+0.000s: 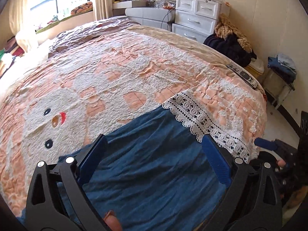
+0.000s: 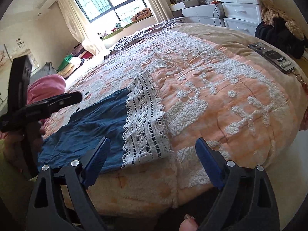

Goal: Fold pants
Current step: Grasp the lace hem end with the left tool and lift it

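Blue pants with a lace hem lie flat on the bed; both grippers hang over them, empty.

The pants (image 2: 92, 123) rest on the quilt (image 2: 221, 100) at the bed's near edge, lace hem (image 2: 144, 119) pointing toward the far window; the left gripper (image 1: 154, 152) hovers above the blue cloth, jaws wide apart, nothing between them; the right gripper (image 2: 153, 155) sits just beside the lace, jaws likewise apart; a phone (image 2: 273, 56) lies well away from the pants.

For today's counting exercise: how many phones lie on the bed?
1. The phone lies face down near the bed's far right edge. Others may be hidden outside view.
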Tool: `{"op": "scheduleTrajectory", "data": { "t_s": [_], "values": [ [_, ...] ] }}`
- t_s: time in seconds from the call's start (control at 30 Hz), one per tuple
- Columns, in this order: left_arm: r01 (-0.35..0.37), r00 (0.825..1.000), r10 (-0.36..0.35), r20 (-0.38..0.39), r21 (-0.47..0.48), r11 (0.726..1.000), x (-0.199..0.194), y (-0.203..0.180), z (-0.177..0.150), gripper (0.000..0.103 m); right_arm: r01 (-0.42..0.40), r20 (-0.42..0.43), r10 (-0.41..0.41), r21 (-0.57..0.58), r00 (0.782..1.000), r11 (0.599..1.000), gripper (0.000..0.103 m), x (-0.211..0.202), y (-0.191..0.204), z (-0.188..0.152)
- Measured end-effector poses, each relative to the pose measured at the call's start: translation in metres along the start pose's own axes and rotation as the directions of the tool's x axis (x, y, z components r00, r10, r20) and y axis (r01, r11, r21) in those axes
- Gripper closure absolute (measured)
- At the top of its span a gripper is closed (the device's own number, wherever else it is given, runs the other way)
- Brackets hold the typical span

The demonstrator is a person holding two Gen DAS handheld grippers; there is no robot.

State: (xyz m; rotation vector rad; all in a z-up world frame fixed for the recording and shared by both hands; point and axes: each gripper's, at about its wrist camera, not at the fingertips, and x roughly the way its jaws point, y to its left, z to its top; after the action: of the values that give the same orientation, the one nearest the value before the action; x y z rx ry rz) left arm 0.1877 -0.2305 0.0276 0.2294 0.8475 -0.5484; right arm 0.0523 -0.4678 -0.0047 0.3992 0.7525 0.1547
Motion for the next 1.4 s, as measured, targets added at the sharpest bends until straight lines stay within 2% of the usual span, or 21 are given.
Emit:
{"op": "scheduleTrajectory", "data": {
  "t_s": [0.17,0.27,0.43,0.6,0.73,0.83,0.87,0.97,1.07,1.27,1.4],
  "values": [
    [-0.011,0.999,0.015,-0.040,0.083,0.997,0.037,-0.006,0.022,0.011,-0.020,-0.013,0.020,-0.001,1.000,1.000,0.014,0.009,0.007,-0.003],
    [-0.023,0.997,0.034,-0.075,0.146,0.989,0.057,-0.012,0.029,0.011,0.019,-0.018,-0.020,-0.033,1.000,0.999,0.014,0.018,0.014,-0.001],
    [0.038,0.992,-0.016,-0.122,0.183,0.982,0.085,-0.018,0.040,0.011,0.071,-0.041,-0.074,-0.068,0.996,0.995,0.013,0.034,0.020,-0.001],
    [0.121,0.980,-0.096,-0.172,0.139,0.983,0.104,-0.013,0.047,0.011,0.073,-0.017,-0.075,-0.098,0.997,0.993,0.014,0.037,0.027,-0.007],
    [0.197,0.961,-0.173,-0.215,0.092,0.976,0.116,-0.006,0.049,0.018,0.062,0.010,-0.061,-0.070,0.998,0.996,0.016,0.038,0.026,-0.007],
    [0.233,0.951,-0.207,-0.229,0.092,0.968,0.121,-0.007,0.048,0.026,0.064,0.035,-0.062,-0.057,0.997,0.996,0.025,0.035,0.025,-0.006],
    [0.244,0.949,-0.217,-0.228,0.097,0.965,0.121,-0.008,0.047,0.032,0.063,0.045,-0.061,-0.053,0.997,0.997,0.032,0.033,0.024,-0.006],
    [0.275,0.937,-0.241,-0.252,0.106,0.956,0.125,-0.012,0.043,0.042,0.048,0.032,-0.047,-0.054,0.998,0.997,0.034,0.036,0.023,-0.007],
    [0.273,0.937,-0.233,-0.260,0.128,0.953,0.127,-0.014,0.040,0.044,0.040,0.037,-0.037,-0.069,0.999,0.997,0.042,0.035,0.027,-0.008],
    [0.277,0.935,-0.238,-0.265,0.122,0.953,0.135,-0.011,0.039,0.045,0.036,-0.014,-0.038,-0.079,0.999,0.996,0.042,0.048,0.028,-0.008],
    [0.296,0.929,-0.256,-0.269,0.120,0.948,0.133,-0.014,0.038,0.059,0.030,-0.019,-0.031,-0.073,0.999,0.997,0.055,0.050,0.027,-0.007]
  ]
}}
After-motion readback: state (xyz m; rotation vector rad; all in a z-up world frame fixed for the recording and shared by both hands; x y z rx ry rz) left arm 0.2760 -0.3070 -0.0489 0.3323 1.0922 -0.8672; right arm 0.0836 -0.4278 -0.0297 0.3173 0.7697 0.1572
